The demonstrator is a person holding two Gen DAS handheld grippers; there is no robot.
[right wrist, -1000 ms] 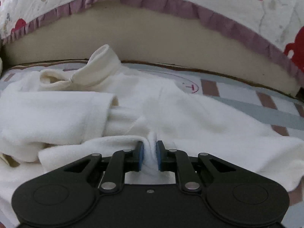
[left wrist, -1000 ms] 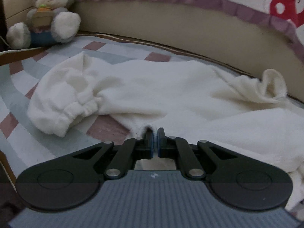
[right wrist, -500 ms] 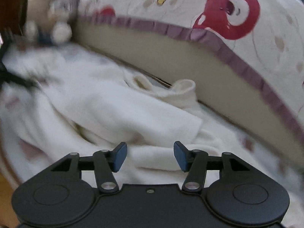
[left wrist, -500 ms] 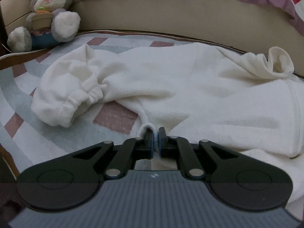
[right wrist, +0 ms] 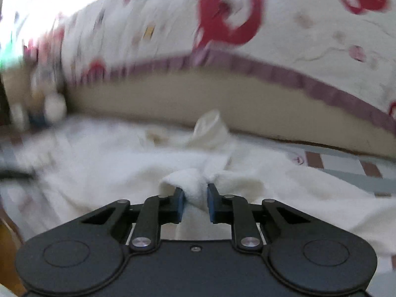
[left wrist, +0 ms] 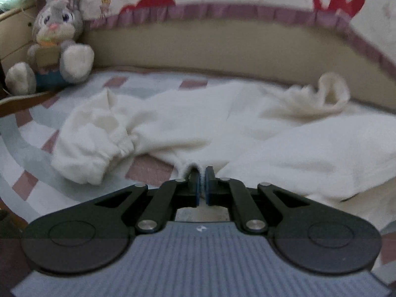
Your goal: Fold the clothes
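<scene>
While nowhere near a finished fold yet, definitely past the grab stage. White fleece garment [left wrist: 198,123] sprawled across the checked mat [left wrist: 29,148], with the stuffed bunny [left wrist: 57,47] as the landmark: gathered cuff [left wrist: 109,153] lying nearest the bunny, rest of the fabric stretching away from it along the beige bed side [left wrist: 222,59], a curled collar or cuff bit [left wrist: 331,91] poking up at the end farthest from the bunny. Left claw [left wrist: 202,180] clenched tight on a thin pinch of hem, on the near edge of the garment. Right claw [right wrist: 195,198], way over on the side away from the bunny, just been closing in again, now squeezing a thick bunched wad of the same fleece. Right view pretty smeared, so hard to say which part exactly. Judging by the lumps and overlapping layers: both grips done, maybe one flap partly over, but flattening, proper folds and squaring up all still to go.
</scene>
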